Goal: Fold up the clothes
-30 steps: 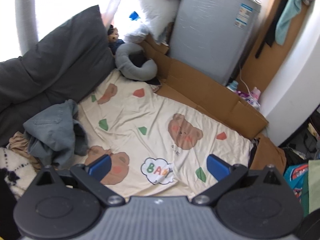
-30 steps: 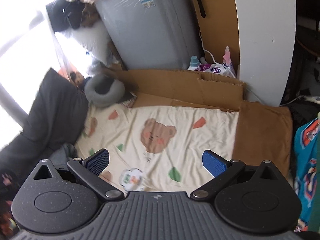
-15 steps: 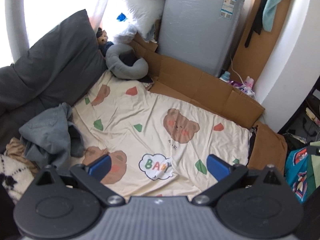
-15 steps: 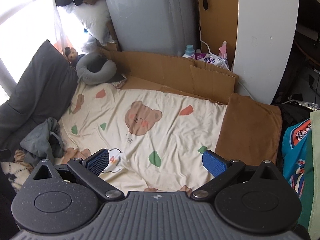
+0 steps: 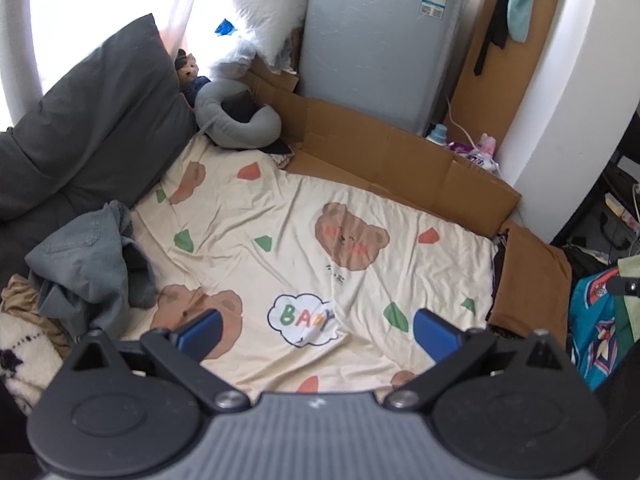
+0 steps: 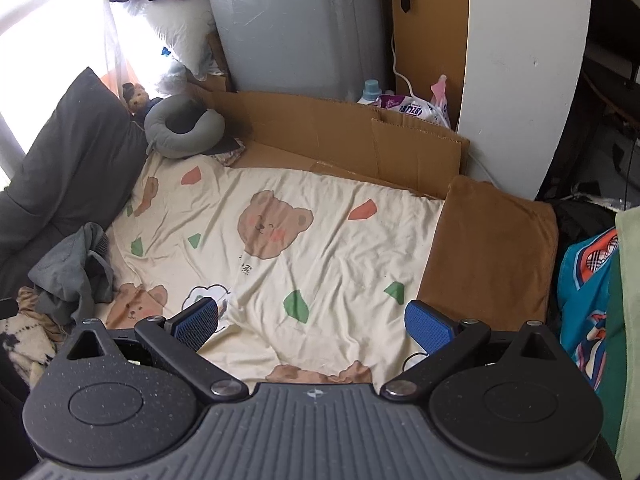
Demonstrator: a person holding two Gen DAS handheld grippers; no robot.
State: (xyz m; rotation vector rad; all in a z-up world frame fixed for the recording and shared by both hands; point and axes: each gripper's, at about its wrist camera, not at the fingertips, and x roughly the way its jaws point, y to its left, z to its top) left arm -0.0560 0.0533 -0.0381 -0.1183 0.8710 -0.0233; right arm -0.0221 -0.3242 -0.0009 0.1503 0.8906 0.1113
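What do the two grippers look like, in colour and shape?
The left gripper and the right gripper look alike: a ribbed grey body, two round black discs, black linkage arms with silver pivots, and blue textured pads. No cables or sleeves are visible.

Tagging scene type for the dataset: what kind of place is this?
Most likely a cramped bedroom at home: a bear-print sheet spread as bedding, a dark pillow by the window, a crumpled grey garment at the side, and a grey appliance behind cardboard.

Crumpled clothes lie at the sheet's left edge, cardboard behind it.
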